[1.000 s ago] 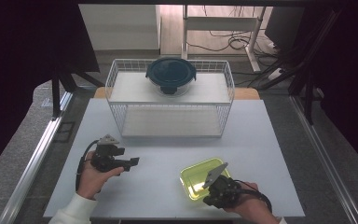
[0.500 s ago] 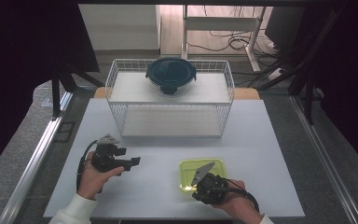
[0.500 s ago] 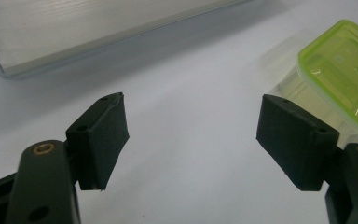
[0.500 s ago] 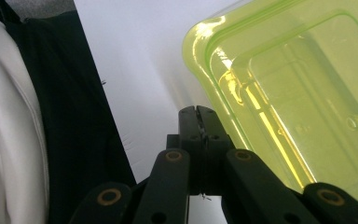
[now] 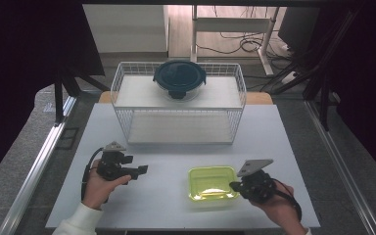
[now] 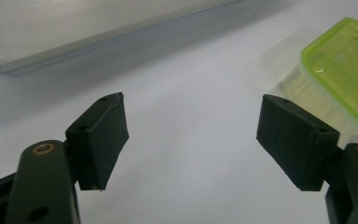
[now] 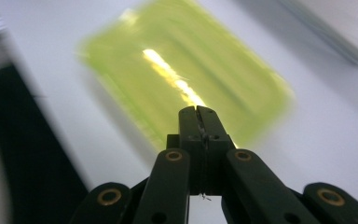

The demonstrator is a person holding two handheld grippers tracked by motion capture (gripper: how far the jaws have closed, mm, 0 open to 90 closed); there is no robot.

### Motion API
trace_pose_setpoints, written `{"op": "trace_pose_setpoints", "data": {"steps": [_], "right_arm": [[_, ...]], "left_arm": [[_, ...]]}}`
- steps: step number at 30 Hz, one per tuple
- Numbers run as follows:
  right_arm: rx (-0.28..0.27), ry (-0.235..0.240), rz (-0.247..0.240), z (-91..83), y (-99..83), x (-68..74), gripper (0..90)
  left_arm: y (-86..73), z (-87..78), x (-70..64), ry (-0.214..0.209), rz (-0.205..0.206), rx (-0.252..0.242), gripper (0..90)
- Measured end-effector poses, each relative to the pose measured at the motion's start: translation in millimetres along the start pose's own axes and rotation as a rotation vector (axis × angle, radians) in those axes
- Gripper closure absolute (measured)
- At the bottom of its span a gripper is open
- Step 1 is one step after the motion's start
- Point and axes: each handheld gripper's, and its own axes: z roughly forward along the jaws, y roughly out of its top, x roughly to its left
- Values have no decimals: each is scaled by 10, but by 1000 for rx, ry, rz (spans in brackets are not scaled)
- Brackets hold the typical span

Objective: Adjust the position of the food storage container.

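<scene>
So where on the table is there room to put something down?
The white table is bare between the left gripper and the green box, and in the strip between that box and the wire rack. The far edge is crowded by the rack, which holds a dark bowl.

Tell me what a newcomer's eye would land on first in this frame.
The bright yellow-green lidded container stands out at the near right of the white table, with the right gripper at its right edge, jaws pressed together. Next comes the white wire rack at the table's far side, with a dark round lidded bowl on its top shelf. The left gripper hangs open at the near left.
</scene>
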Motion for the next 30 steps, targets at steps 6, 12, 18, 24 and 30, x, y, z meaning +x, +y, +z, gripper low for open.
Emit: {"op": "trace_pose_setpoints", "data": {"steps": [6, 12, 18, 24, 30], "right_arm": [[21, -47, 132, 67, -238, -354, 888], [79, -25, 177, 239, -356, -434, 888], [107, -20, 164, 331, -340, -349, 888], [114, -19, 147, 375, -292, -297, 888], [122, -29, 118, 432, -205, -238, 888]], "left_arm": [[-8, 10, 22, 3, -4, 6, 242], [-24, 25, 40, 7, -8, 11, 242], [-27, 36, 36, 12, -7, 10, 243], [-28, 35, 33, 9, -6, 11, 243], [-24, 25, 38, 10, -5, 7, 244]]}}
